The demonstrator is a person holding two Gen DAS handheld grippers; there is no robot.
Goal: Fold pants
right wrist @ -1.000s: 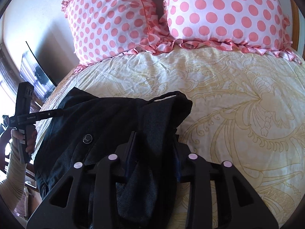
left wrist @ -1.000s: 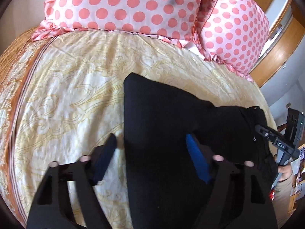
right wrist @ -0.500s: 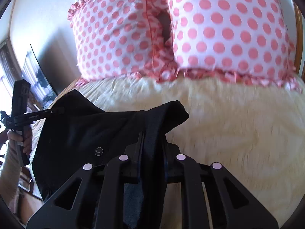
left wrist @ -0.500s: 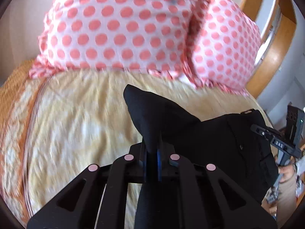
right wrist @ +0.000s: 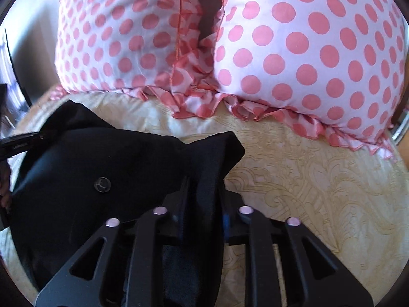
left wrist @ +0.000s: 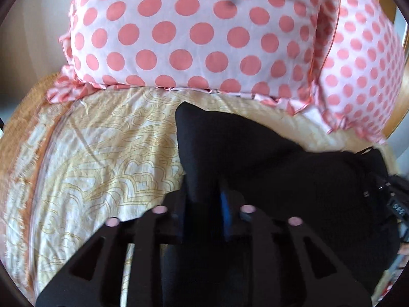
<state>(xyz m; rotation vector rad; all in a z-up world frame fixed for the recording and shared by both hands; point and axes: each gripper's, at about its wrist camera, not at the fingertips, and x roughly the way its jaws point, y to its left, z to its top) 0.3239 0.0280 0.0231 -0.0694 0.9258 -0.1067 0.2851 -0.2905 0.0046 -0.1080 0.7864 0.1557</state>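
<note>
The black pants [left wrist: 268,161] hang lifted over the cream patterned bedspread [left wrist: 102,153]. My left gripper [left wrist: 204,199] is shut on one corner of the pants, and the cloth peaks up just past the fingers. My right gripper [right wrist: 203,202] is shut on the other corner of the pants [right wrist: 122,168], near the waist with a round button [right wrist: 102,184]. The pants stretch between the two grippers. In the right wrist view the left gripper [right wrist: 18,144] shows at the left edge.
Two pink polka-dot pillows [left wrist: 191,33] [right wrist: 306,46] stand close ahead at the head of the bed. A wooden headboard [left wrist: 401,97] shows at the right. The bedspread [right wrist: 319,179] lies open to the right of the pants.
My left gripper has closed on the pants corner. Both grippers have lifted the pants and carried them toward the pillows, which now look much nearer.
</note>
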